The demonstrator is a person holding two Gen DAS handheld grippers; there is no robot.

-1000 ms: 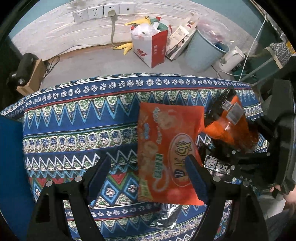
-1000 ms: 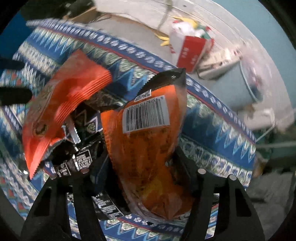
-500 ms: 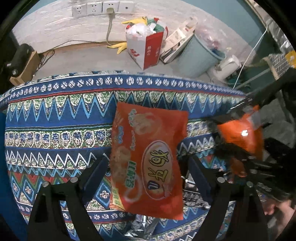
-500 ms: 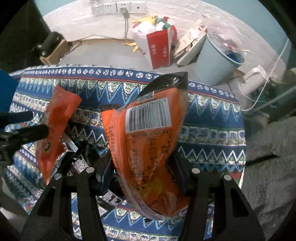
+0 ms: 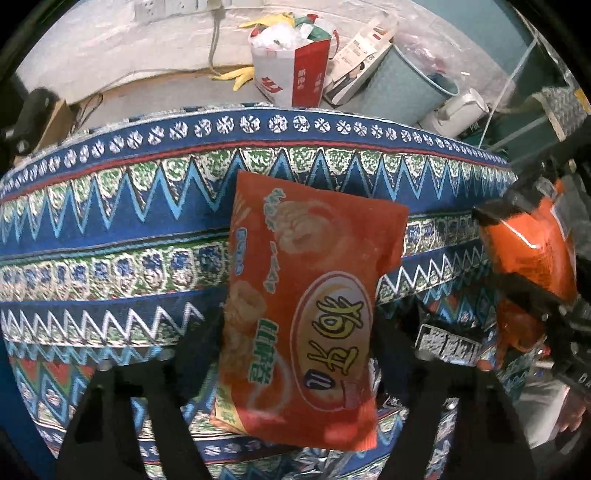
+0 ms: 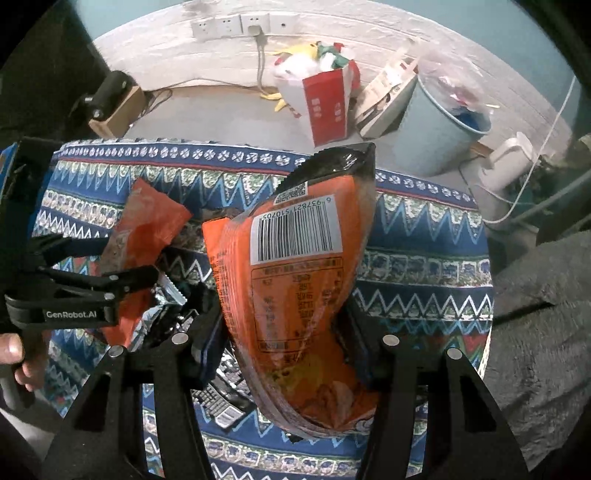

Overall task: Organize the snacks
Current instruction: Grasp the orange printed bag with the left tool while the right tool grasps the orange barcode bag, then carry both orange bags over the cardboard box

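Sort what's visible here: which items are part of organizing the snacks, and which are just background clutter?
Job items:
- red snack bag in the left gripper
- orange barcode snack bag in the right gripper
- silver and black packets on the patterned tablecloth

Clutter:
- red-and-white paper bag
- blue bin
- white kettle
- wall sockets

Right gripper (image 6: 282, 332): matte black frame, two broad angular arms.
Screws: round silver heads (image 6: 180, 338) on each arm.
Left gripper (image 6: 122, 266): black, slim tapered fingers (image 6: 136, 275).
Marking: white "GenRobot.AI" lettering (image 6: 71, 314) on the left gripper's side.
Left hand (image 6: 22, 354): fingers only, no sleeve visible.
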